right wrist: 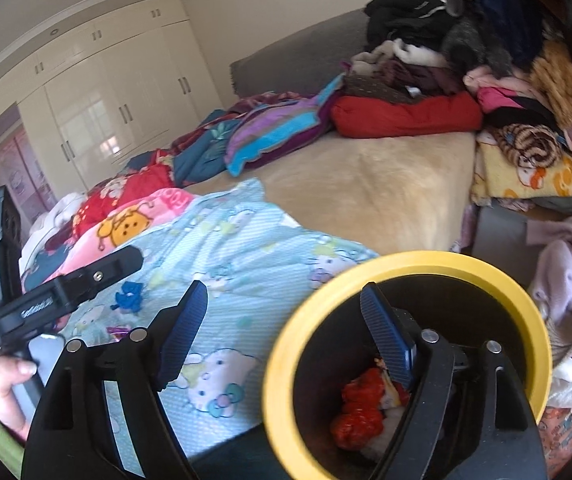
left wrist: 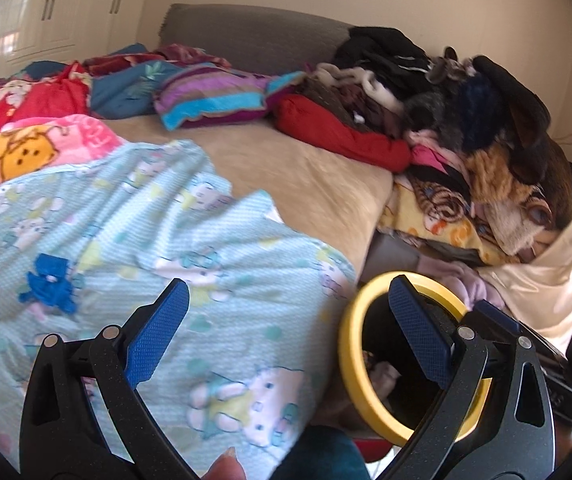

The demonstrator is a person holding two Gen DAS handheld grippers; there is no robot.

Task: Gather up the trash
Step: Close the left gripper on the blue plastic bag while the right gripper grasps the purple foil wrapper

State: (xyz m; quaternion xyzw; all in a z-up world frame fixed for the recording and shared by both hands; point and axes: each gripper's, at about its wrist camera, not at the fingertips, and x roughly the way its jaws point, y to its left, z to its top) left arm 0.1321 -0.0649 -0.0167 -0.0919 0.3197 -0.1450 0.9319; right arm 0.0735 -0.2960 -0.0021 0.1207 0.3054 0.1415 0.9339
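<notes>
So the bed (right wrist: 386,196) is a wide, soft tan slab with bare room mid-mattress, and a quilted cartoon-cat blanket (left wrist: 146,248) drapes its near edge. Round yellow-rimmed bin (right wrist: 498,280) sits beside it, crumpled red trash (right wrist: 360,412) inside. Both grippers, left (left wrist: 288,340) and right (right wrist: 284,332), are spread wide, holding nothing. Small blue scrap (left wrist: 50,284) lies on the blanket.

No legible txt — labels blurred.

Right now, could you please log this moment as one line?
left gripper: open, empty | right gripper: open, empty | yellow-rimmed black bin: red crumpled wrapper inside | blue crumpled scrap: on light-blue cartoon blanket
</notes>
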